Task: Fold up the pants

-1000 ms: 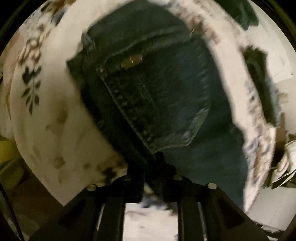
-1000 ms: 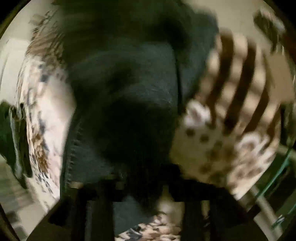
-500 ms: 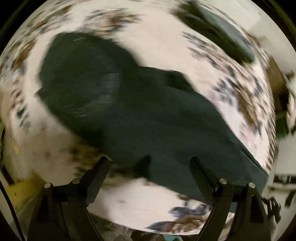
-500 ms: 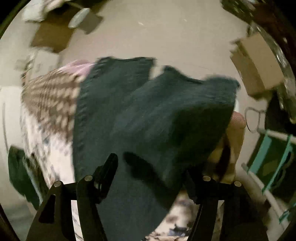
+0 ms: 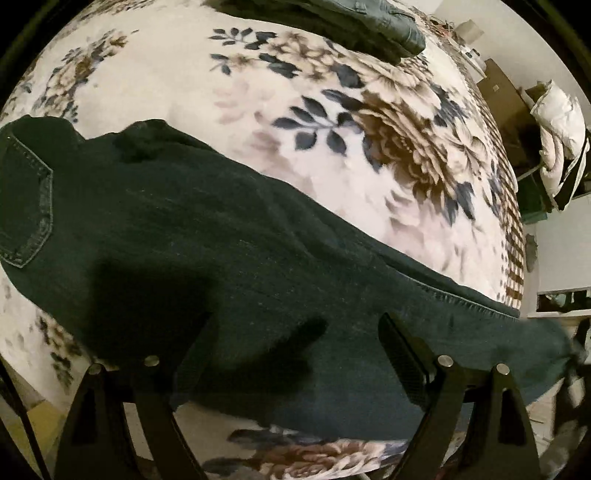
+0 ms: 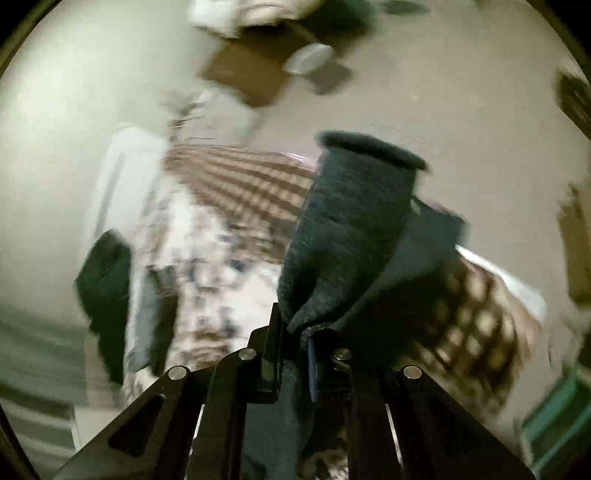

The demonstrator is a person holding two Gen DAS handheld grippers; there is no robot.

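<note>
1. The dark pants point(image 5: 229, 236) lie lengthwise across the floral blanket point(image 5: 258, 110), back pocket point(image 5: 26, 199) at the far left, legs apparently stacked one on the other.
2. My left gripper point(image 5: 295, 350) hovers over the middle of them, jaws wide apart, holding nothing.
3. My right gripper point(image 6: 295, 332) is pinched tight on the leg end point(image 6: 351, 221), lifted clear of the bed.
4. The lengthwise fold looks done; the crosswise folds are left.

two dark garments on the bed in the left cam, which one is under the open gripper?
The spread-out jeans with the stitched back pocket, right beneath the left gripper. The other dark garment lies folded at the far edge of the floral blanket.
</note>
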